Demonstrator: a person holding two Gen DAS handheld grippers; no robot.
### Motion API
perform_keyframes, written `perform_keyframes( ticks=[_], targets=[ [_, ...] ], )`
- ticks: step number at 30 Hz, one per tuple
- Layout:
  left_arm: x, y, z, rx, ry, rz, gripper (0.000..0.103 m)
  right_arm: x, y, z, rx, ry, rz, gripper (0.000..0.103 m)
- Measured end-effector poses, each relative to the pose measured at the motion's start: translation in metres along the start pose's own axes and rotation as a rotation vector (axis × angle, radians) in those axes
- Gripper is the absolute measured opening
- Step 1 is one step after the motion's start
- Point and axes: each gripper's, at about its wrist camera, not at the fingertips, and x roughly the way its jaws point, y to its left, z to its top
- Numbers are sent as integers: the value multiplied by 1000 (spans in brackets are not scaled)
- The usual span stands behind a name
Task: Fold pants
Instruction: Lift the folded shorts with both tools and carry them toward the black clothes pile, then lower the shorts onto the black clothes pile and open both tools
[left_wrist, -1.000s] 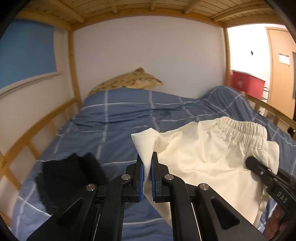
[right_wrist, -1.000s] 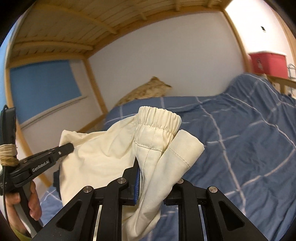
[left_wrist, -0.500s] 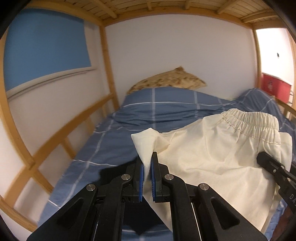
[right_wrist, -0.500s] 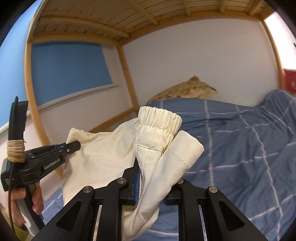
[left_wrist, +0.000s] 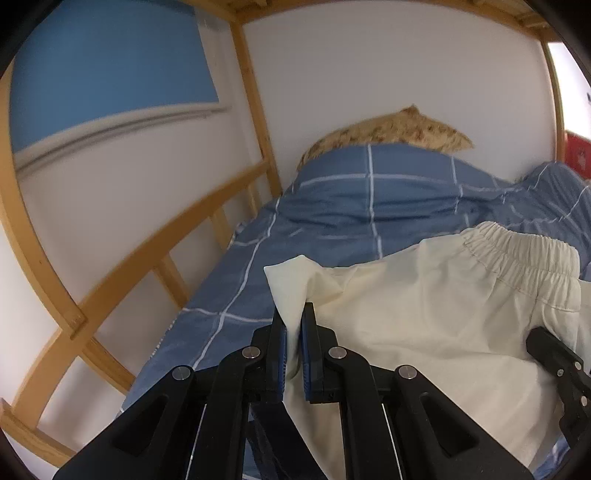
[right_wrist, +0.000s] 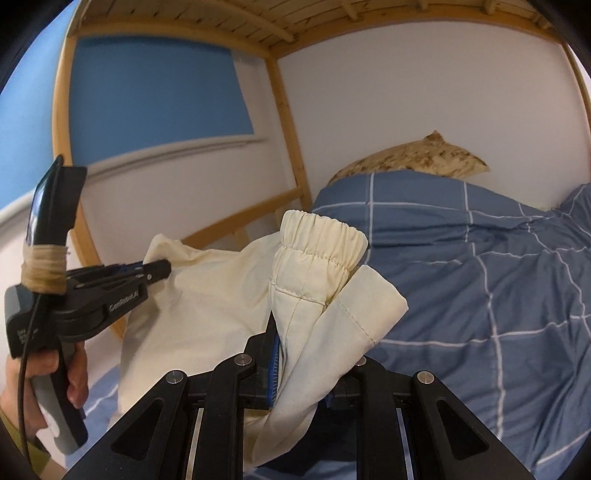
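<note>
Cream pants (left_wrist: 436, 325) with an elastic waistband (left_wrist: 524, 254) hang in the air above the bed, held by both grippers. My left gripper (left_wrist: 293, 332) is shut on a folded corner of the cloth. My right gripper (right_wrist: 306, 354) is shut on bunched cloth just below the waistband (right_wrist: 321, 240). In the right wrist view the left gripper (right_wrist: 159, 269) shows at the left, pinching the pants' far corner, with the hand below it. In the left wrist view the right gripper's tip (left_wrist: 554, 362) shows at the right edge.
A blue checked duvet (left_wrist: 369, 206) covers the bed under the pants. A brown patterned pillow (left_wrist: 391, 129) lies at the head by the white wall. A wooden bunk rail (left_wrist: 155, 229) runs along the left side; wooden slats (right_wrist: 295, 18) are overhead. A red box (left_wrist: 578, 155) stands at far right.
Both grippers have swung left with the pants held between them; the views now face the left rail and blue wall. The dark garment on the bed has dropped out of view.
</note>
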Motion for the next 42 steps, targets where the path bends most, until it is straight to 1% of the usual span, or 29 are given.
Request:
perform_keyframes(
  ticks=[4, 8, 9, 10, 11, 12, 13, 14, 16, 19, 22, 24, 25, 27, 30, 32, 33, 36, 39, 42],
  targets=[
    [19, 5, -17, -3, 31, -4, 8, 22, 1, -14, 15, 53, 5, 20],
    [33, 7, -32, -10, 70, 0, 9, 29, -2, -25, 34, 93, 5, 22],
    [35, 6, -35, -8, 79, 5, 9, 30, -3, -27, 43, 102, 7, 27],
    [37, 6, -38, -8, 86, 14, 9, 31, -5, -28, 54, 115, 1, 38],
    [39, 7, -39, -10, 93, 24, 9, 32, -7, -29, 62, 126, -13, 43],
    [42, 7, -41, -15, 102, 32, 9, 32, -8, -30, 70, 130, -24, 53],
    [45, 9, -43, -22, 108, 33, 10, 31, -11, -31, 83, 134, -41, 58],
    [47, 10, -44, -33, 117, 33, 11, 31, -13, -32, 94, 138, -48, 60],
    [49, 10, -46, -43, 124, 35, 14, 28, -20, -34, 125, 145, -56, 62],
    [49, 5, -44, -32, 130, 55, 17, 31, -25, -32, 136, 160, -69, 62],
    [47, 6, -39, -47, 140, 64, 26, 29, -25, -27, 127, 143, -77, 62],
    [42, 10, -35, -63, 129, 77, 48, 27, -24, -22, 109, 127, -77, 64],
    [37, 11, -32, -69, 107, 91, 51, 26, -23, -18, 103, 119, -76, 66],
    [30, 13, -29, -70, 91, 107, 52, 24, -22, -12, 92, 111, -79, 66],
    [25, 15, -26, -70, 92, 122, 53, 26, -22, -6, 76, 111, -86, 66],
    [16, 16, -26, -87, 78, 118, 53, 29, -23, -2, 72, 123, -87, 66],
    [11, 16, -26, -94, 70, 112, 56, 28, -24, -1, 74, 123, -80, 66],
    [-4, 12, -28, -114, 50, 92, 57, 23, -24, 1, 59, 108, -79, 66],
    [-20, 4, -31, -123, 49, 73, 57, 18, -24, 1, 40, 102, -78, 66],
    [-46, -8, -36, -123, 29, 60, 57, 7, -24, 1, 13, 98, -69, 66]
  ],
)
